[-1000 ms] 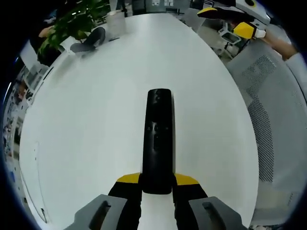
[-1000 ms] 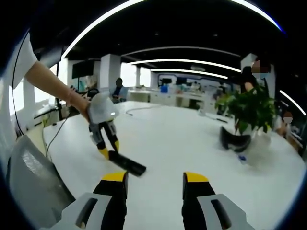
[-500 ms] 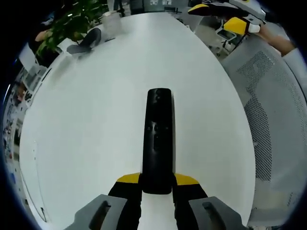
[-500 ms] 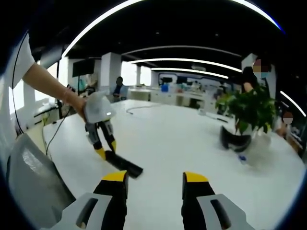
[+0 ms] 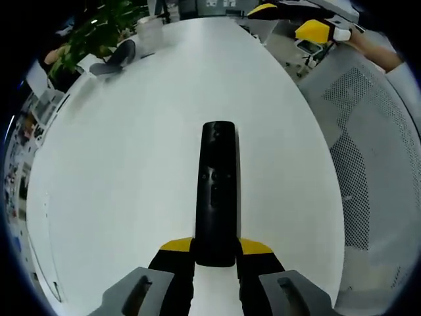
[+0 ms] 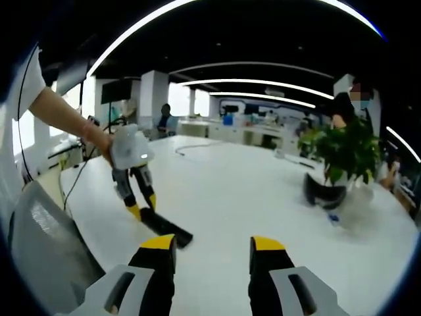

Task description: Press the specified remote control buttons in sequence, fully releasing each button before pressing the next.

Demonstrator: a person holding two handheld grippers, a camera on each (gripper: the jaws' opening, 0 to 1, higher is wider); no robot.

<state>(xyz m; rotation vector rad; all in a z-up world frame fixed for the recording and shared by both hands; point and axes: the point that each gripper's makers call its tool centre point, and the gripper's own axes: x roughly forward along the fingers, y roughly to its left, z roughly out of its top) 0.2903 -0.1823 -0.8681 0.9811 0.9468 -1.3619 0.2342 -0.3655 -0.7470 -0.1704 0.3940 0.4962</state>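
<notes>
Remote control (image 5: 217, 191), long and black, lies lengthwise along the middle of the left gripper view, its near end clamped between the yellow-tipped jaws of the left gripper (image 5: 216, 249), which are closed on it. Its far end points out over the white table (image 5: 131, 151), and small buttons show about midway along its top face. At the far left of that view a green plant (image 5: 99, 33) stands by the table's edge, with a dark object (image 5: 118, 56) just beside it. To the right of the table is a grey mesh chair back (image 5: 368, 164). At the far right, the right gripper (image 5: 309, 20) shows as yellow tips held well apart from the remote, above the far edge of the table, with a hand behind it.

In the right gripper view, a person's bare forearm reaches in from the left, the hand (image 6: 99, 138) holding the left gripper (image 6: 140, 209), whose jaws grip the remote control (image 6: 166, 228) at its left end; the remote slants down to the right, close over the table (image 6: 243, 191). In the near middle, the right gripper (image 6: 212, 247) has its two yellow-tipped jaws spread apart with nothing between them. To the right stands the plant (image 6: 342, 148), with the dark object (image 6: 322, 191) at its foot. Behind is an open office with curved ceiling lights.
</notes>
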